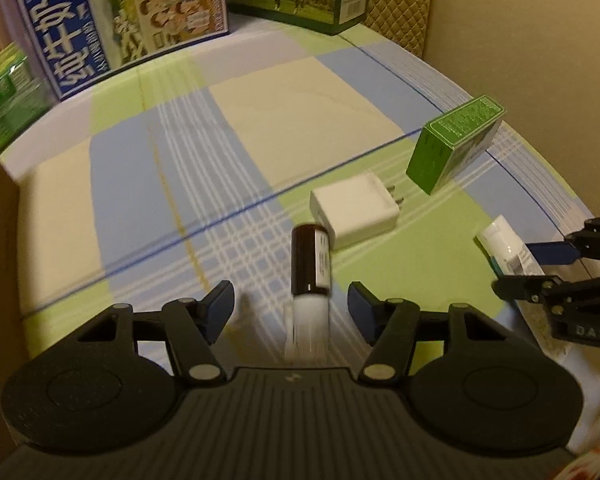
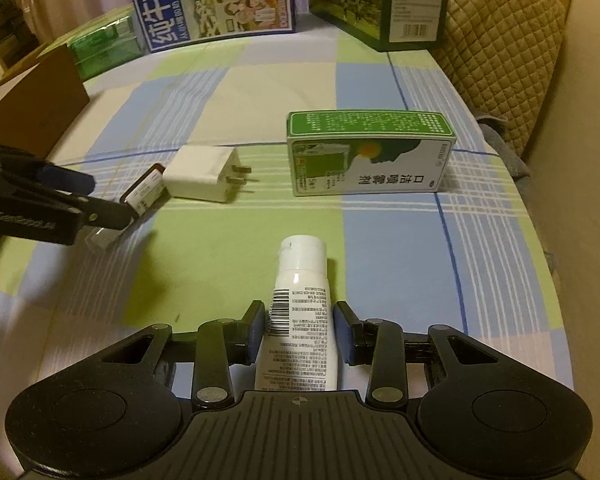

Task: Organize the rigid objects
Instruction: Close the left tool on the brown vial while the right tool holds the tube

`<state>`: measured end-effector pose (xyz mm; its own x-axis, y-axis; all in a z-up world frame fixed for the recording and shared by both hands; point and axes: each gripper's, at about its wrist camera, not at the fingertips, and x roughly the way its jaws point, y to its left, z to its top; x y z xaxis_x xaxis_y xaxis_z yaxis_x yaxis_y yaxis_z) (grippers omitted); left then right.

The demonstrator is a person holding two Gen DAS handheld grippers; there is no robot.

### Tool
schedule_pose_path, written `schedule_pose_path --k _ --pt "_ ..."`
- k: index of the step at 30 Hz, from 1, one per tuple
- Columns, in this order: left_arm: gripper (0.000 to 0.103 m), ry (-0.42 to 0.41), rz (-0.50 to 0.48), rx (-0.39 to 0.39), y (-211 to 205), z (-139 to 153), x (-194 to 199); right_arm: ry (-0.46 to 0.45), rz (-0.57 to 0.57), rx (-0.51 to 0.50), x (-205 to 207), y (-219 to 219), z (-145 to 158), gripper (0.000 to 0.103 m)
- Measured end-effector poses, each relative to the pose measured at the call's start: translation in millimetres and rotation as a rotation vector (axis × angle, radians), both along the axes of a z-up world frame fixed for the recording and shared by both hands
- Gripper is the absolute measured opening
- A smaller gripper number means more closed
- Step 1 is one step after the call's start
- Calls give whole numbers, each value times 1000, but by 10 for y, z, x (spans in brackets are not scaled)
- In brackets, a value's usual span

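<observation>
Milk cartons point(image 2: 216, 0) & green packs point(image 2: 104, 46) at back of plaid cloth point(image 2: 400, 248), brown box point(image 2: 32, 100) left.

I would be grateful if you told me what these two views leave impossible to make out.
- Dark bottle, left wrist view: its pale lower end is motion-blurred, the label unreadable.
- Same bottle, right wrist view: mostly hidden behind the left claw.
- White tube, right wrist view: its base is hidden under the claw body; whether the right claw pads touch it is unclear.
- White tube, left wrist view: partly covered by the right claw.
</observation>
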<state>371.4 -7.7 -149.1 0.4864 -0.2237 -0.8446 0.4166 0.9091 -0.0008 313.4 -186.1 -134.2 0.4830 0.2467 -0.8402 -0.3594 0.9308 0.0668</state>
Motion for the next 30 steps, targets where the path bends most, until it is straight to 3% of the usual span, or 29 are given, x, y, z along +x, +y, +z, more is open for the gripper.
schedule_pose_path --k 3,8,12,15,30 --pt "56 -5 -26 8 -44 -51 74 -3 -3 1 -3 -1 0 34" --pt "44 4 -45 28 -94 -139 145 -4 -5 2 2 1 -3 34" --pt "33 -2 -55 19 -101 -147 153 -5 -4 -4 1 16 -4 34" --pt "20 -2 -62 8 -95 -135 140 -5 -3 -7 5 20 -5 34" --pt "19 34 130 -7 355 -83 -392 -26 5 -24 -32 37 -23 34"
